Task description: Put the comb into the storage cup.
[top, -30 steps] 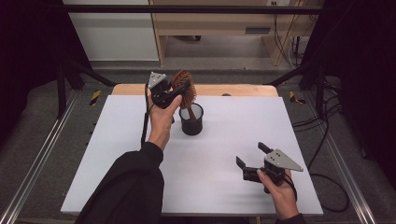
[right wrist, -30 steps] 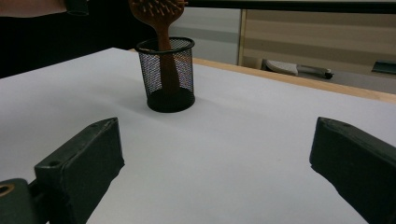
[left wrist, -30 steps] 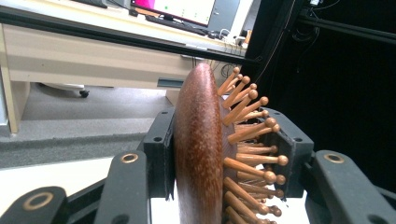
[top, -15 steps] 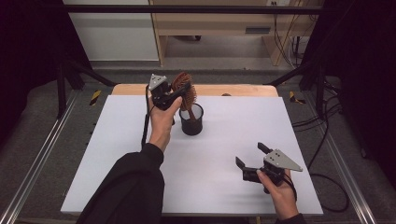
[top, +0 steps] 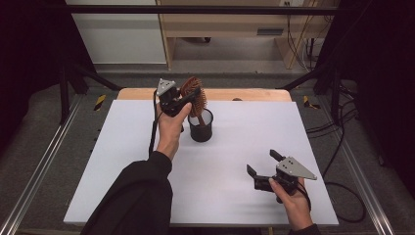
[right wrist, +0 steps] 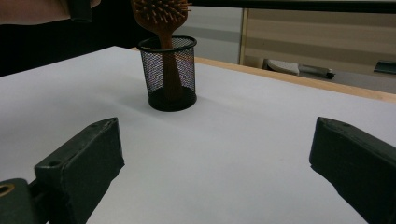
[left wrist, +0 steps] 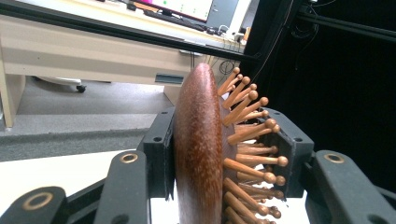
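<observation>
The left tongs (top: pixel 188 98) are clamped on the head of the wooden hairbrush (top: pixel 195 95), so its handle stands inside the black mesh cup (top: pixel 201 128). The right tongs (top: pixel 262 169) wait apart, low over the white surface (top: pixel 122 161).

The white table (top: pixel 122 161) lies bare on all sides of the mesh cup (top: pixel 201 128), the sole obstacle, which stands near the far edge holding the hairbrush (top: pixel 195 94).
</observation>
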Demonstrator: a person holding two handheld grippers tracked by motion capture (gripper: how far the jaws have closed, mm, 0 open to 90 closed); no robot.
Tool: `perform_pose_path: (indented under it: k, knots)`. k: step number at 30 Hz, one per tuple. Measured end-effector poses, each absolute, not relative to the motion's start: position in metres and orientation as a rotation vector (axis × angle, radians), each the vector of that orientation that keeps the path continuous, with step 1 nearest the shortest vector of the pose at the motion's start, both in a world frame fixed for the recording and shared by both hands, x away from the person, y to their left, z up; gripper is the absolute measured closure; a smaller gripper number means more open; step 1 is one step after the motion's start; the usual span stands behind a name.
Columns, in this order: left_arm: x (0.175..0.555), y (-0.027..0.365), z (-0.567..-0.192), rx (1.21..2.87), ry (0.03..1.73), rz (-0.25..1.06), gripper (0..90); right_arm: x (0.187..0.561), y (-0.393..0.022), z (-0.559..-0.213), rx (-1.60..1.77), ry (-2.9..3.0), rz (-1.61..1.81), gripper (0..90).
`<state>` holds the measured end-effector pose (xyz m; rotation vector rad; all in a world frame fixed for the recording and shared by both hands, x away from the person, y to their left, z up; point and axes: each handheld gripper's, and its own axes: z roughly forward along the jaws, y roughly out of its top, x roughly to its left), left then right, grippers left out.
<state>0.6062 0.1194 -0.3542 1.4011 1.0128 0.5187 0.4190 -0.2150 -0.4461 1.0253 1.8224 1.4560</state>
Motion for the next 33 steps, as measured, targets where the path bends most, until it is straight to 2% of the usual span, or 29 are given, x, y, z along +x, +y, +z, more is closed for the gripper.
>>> perform_pose_path:
  k: [33]
  knots:
    - [0.6042, 0.1194, -0.3589, 1.396, 0.989, 0.502, 49.1, 0.4185, -0.2143, -0.4457, 1.018, 1.823, 1.457, 3.4]
